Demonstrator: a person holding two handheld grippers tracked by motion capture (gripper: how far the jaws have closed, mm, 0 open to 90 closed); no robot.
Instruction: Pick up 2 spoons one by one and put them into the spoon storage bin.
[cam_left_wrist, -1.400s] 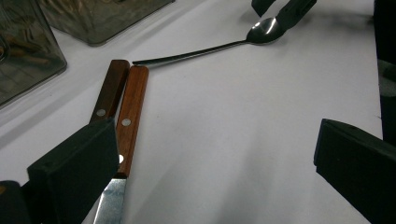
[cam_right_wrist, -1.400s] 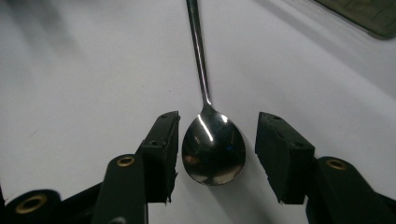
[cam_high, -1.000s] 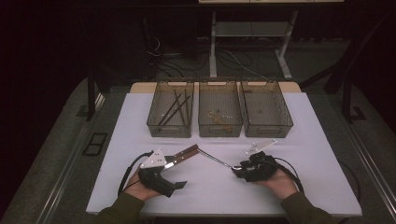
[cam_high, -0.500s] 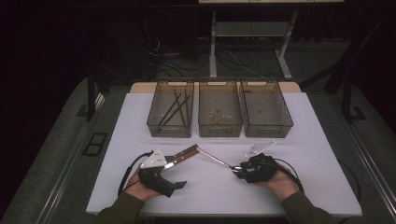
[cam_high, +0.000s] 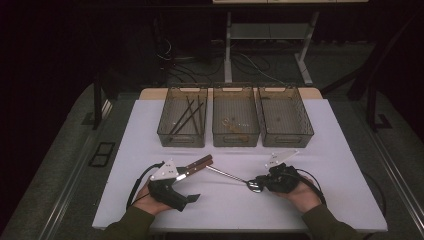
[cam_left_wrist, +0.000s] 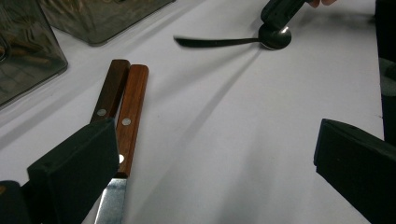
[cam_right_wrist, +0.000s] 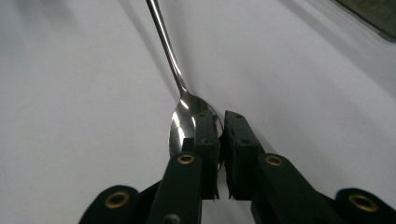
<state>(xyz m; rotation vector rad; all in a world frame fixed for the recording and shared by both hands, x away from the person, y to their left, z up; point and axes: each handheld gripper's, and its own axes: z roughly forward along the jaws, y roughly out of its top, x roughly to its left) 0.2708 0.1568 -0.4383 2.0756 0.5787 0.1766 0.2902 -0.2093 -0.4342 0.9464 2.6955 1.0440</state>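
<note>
1. Spoon (cam_high: 235, 177) lies on the white tabletop (cam_high: 325, 150) at lower centre of the high view, its bowl toward the right hand and its handle running up and to the left.
2. Right gripper (cam_right_wrist: 220, 126) sits at the bowl end; in the right gripper view its fingers (cam_right_wrist: 205, 133) have just been closing and now stand together, pinching the right rim of the bowl.
3. Long axis: in that view the handle runs straight away from the fingers toward the top of the frame, so the spoon lies almost in line with the gripper and the hold is at one far end.
4. Left gripper (cam_high: 192, 189), at lower left of the high view, rests by two wooden-handled knives (cam_left_wrist: 122, 105). In the left gripper view its fingers (cam_left_wrist: 77, 163) stand wide apart with nothing between them; the knives lie just beside the left finger, handles pointing up the frame.
5. Nearer hand: the right one, plainly; the spoon shows far off at the top of the left gripper view.
6. Three clear bins (cam_high: 236, 117) stand in a row above both hands. Judging from this, the coming lift carries the spoon up the frame, and the long handle may sag from so short a hold.
</note>
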